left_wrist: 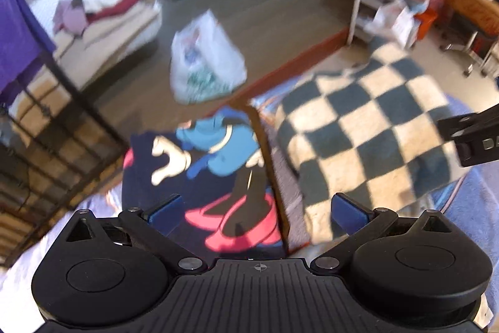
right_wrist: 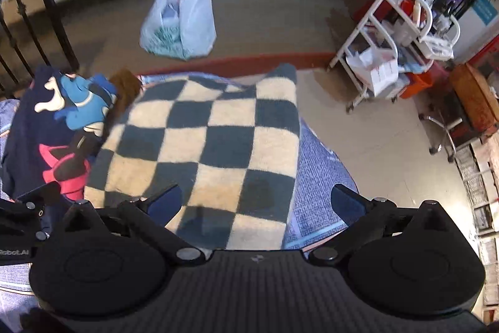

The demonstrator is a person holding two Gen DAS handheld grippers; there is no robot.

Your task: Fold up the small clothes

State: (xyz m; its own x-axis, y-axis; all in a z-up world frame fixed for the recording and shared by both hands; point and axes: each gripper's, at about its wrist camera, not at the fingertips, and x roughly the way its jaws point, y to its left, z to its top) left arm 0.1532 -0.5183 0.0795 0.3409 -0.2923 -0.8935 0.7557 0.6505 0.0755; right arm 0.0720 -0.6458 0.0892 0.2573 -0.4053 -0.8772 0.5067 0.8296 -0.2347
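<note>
Both of your grippers are free at this moment. The left gripper (left_wrist: 255,209) stands with its jaws spread wide and nothing between them, and the right gripper (right_wrist: 255,202) is just as wide and equally empty. No earlier picture is at hand, so judge only from how things lie.

Directly beneath and ahead of your left gripper lies the navy cartoon garment (left_wrist: 199,177), lying folded with the print up; a brown piece (left_wrist: 265,164) peeks out along its edge nearest the right gripper. Under and ahead of your right gripper lies the checkered garment (right_wrist: 205,139), spread in a rough rectangle on the blue cover (right_wrist: 318,177), touching the navy one on its left flank. Its far edge shows two raised corners, and its near edge runs just below your fingertips.

The checkered piece looks like the one in hand, and it seems at most partly folded. To do it well, bring each gripper down on one near corner, one jaw sliding under the fabric so you pinch a single thick layer rather than the cover beneath. It is fluffy and bulky, so close firmly. Lift both corners evenly, carry them away from you to the far edge, and lay them down square. Keep your left gripper clear of the navy garment, since they touch and dragging one may disturb the other.
</note>
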